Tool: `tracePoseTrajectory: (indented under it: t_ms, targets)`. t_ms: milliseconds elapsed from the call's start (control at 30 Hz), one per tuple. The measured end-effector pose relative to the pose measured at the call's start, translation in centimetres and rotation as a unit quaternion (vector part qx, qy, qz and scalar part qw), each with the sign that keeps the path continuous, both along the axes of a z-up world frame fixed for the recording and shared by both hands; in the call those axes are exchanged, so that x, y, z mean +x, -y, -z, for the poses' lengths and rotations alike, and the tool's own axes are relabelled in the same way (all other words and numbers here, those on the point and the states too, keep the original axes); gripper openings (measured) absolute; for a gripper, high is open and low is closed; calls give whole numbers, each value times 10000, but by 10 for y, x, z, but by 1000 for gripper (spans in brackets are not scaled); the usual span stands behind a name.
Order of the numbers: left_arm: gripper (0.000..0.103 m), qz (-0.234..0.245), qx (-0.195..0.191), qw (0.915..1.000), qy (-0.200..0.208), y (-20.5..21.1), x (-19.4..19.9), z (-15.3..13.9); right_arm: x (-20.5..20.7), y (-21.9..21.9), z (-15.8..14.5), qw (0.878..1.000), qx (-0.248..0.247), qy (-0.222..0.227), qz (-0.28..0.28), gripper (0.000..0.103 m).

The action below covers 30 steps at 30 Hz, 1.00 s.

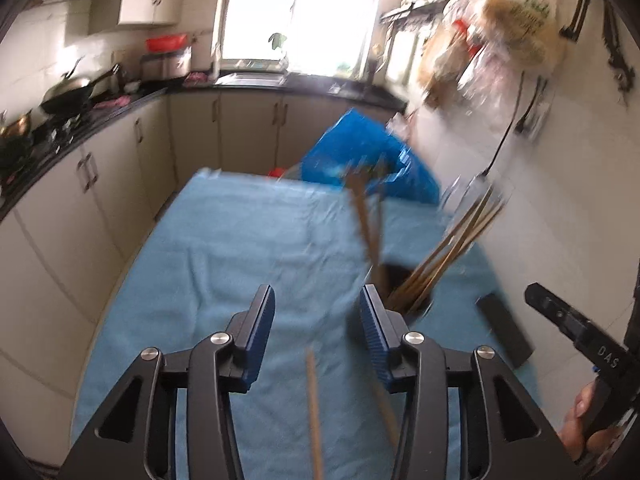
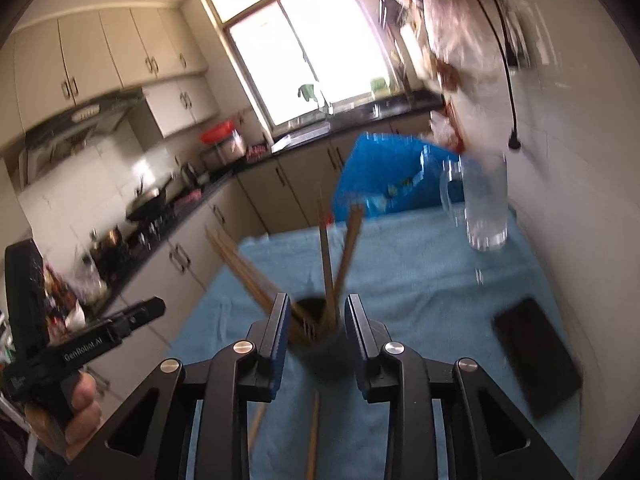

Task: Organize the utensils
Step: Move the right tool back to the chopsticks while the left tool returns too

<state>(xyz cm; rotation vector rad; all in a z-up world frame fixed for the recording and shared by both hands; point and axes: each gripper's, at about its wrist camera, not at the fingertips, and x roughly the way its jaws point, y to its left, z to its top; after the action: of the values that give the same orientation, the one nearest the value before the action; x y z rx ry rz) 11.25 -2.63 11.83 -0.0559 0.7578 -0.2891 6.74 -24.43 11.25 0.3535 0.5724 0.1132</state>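
A dark cup (image 2: 320,344) stands on the light blue cloth (image 1: 240,248) and holds several wooden chopsticks (image 2: 326,256) that lean outward. In the left wrist view the cup (image 1: 404,292) is just right of my left gripper (image 1: 316,312), which is open and empty. My right gripper (image 2: 316,320) is open, its jaws either side of the cup's near rim. Two loose chopsticks (image 1: 314,408) lie on the cloth below the grippers; they also show in the right wrist view (image 2: 314,436). Both views are blurred.
A black flat object (image 2: 536,352) lies on the cloth at the right. A clear glass (image 2: 484,204) and a blue bag (image 2: 384,176) stand at the table's far end. Kitchen counter and cabinets (image 1: 100,168) run along the left. A white wall (image 1: 560,200) is at the right.
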Motion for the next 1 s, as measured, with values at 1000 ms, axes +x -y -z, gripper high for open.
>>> tracePoseTrajectory:
  t_ms: [1000]
  targets:
    - [56,-138,741,9932,-887,-19,-21,147,47,-97,157,9727,-934,-2039,-601,25]
